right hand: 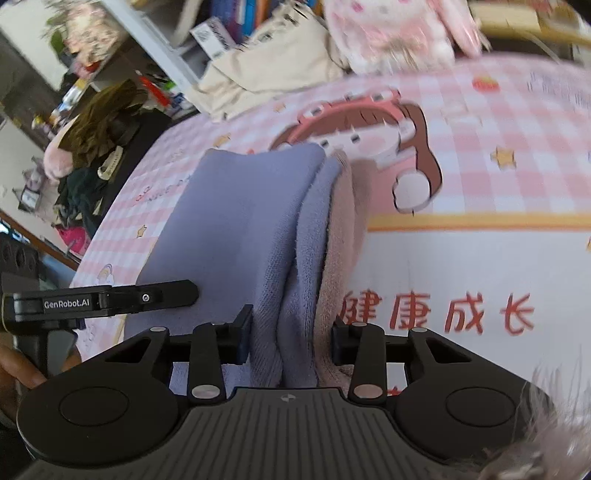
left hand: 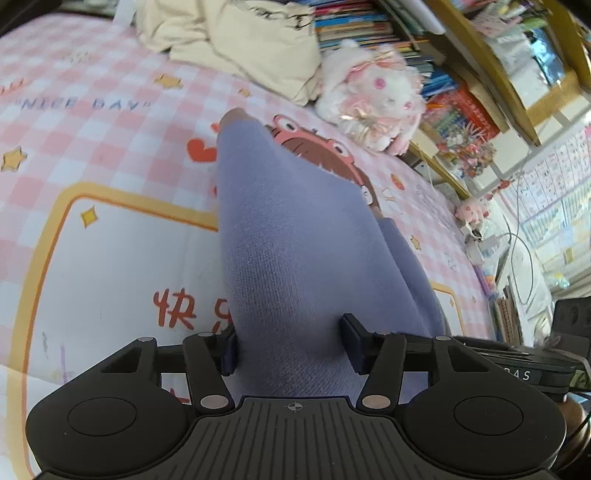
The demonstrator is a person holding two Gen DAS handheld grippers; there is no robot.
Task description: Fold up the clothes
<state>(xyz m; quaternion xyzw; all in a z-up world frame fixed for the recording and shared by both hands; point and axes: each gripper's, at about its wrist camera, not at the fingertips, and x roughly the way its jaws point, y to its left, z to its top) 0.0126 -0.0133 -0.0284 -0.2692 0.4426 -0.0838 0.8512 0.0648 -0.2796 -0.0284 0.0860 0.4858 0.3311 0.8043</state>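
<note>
Bed (left hand: 92, 122): pink checked sheet with cartoon print, filling most of both views.

Lavender garment (left hand: 288, 236): bunched into a raised ridge running from lower centre toward upper centre of the left wrist view; folded in several layers in the right wrist view, pinkish lining exposed on its right side.

Left claw (left hand: 290, 341): closed on a thick fold of the garment at lower centre, both pads pressed into the cloth.

Right claw (right hand: 291, 338): closed on the stacked layers at lower centre, cloth pinched between the pads.

Risks, as judged: uneven pull between the two claws, skewing the fold; inner layers slipping from the right grip, since only the outer ones meet the pads; loose cloth dragging on the sheet and creasing.

Containers: shelves (left hand: 480, 74) at upper right of the left wrist view, holding stacked books (left hand: 354, 26) and boxes. Plush toy (left hand: 373, 96) beside them, on the bed.
</note>
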